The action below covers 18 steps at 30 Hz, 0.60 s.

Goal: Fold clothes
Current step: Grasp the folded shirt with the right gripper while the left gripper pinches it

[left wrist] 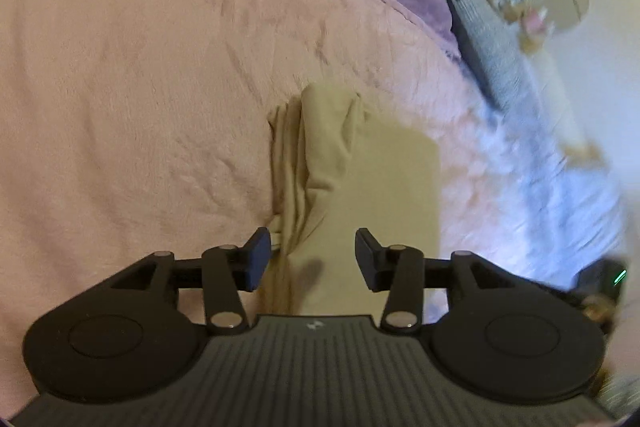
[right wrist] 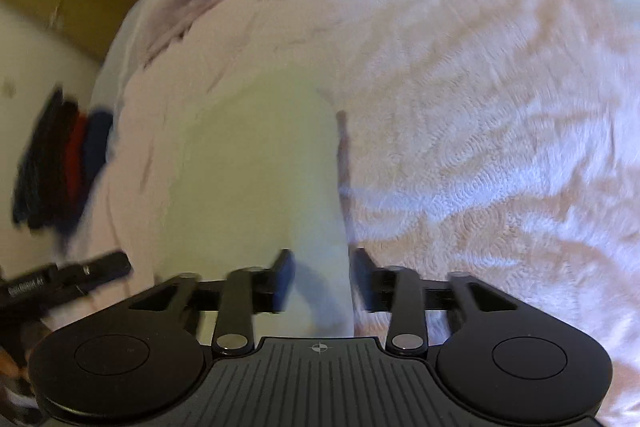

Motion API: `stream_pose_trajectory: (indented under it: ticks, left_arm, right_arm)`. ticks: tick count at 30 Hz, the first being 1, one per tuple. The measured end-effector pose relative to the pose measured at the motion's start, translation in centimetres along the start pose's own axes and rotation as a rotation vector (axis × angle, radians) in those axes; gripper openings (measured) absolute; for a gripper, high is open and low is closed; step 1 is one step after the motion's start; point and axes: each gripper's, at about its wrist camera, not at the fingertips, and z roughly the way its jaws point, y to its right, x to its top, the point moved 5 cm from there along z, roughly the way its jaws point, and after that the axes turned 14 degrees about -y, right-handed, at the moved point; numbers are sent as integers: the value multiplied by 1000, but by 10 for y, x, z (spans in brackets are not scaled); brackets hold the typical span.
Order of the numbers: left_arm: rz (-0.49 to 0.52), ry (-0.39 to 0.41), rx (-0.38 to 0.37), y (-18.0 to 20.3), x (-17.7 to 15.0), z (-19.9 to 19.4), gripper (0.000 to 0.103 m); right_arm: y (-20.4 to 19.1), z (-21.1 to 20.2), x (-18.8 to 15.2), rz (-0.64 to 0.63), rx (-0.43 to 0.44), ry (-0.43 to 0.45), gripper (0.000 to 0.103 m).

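Barely any readable text in either wrist view.

Small white lettering printed along a black bar point(right wrist: 60, 279) at the left edge of the right wrist view, too blurred to read with certainty. A small white logo mark point(left wrist: 313, 325) on the ribbed grey body of the left gripper, no letters. A white crosshair symbol point(right wrist: 319, 347) on the same spot of the right gripper's body. No numbers or labels elsewhere.

Beige garment point(left wrist: 352, 163) smooth cloth; pink blanket point(left wrist: 140, 87) fuzzy fleece.
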Motion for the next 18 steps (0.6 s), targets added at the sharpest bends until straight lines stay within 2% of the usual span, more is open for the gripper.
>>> stream_pose_trajectory:
  ticks: [2, 4, 7, 9, 14, 18]
  left_arm:
    - [-67, -23, -65, -13, 8, 14, 47]
    - [-122, -52, -126, -25, 14, 29, 48]
    - [-172, -73, -157, -41, 18, 44, 53]
    - [-192, -71, -183, -48, 18, 51, 61]
    - [-217, -65, -284, -57, 23, 62, 65]
    - [-200, -80, -337, -53, 30, 73, 65]
  right_arm:
    - [10, 2, 6, 53, 59, 25, 75]
    - [16, 7, 9, 99, 120, 26, 75]
    - [26, 18, 13, 161, 204, 30, 75]
    - [32, 25, 16, 192, 242, 26, 75]
    - [43, 44, 25, 227, 328, 24, 75]
    - [48, 50, 32, 241, 388, 14, 75]
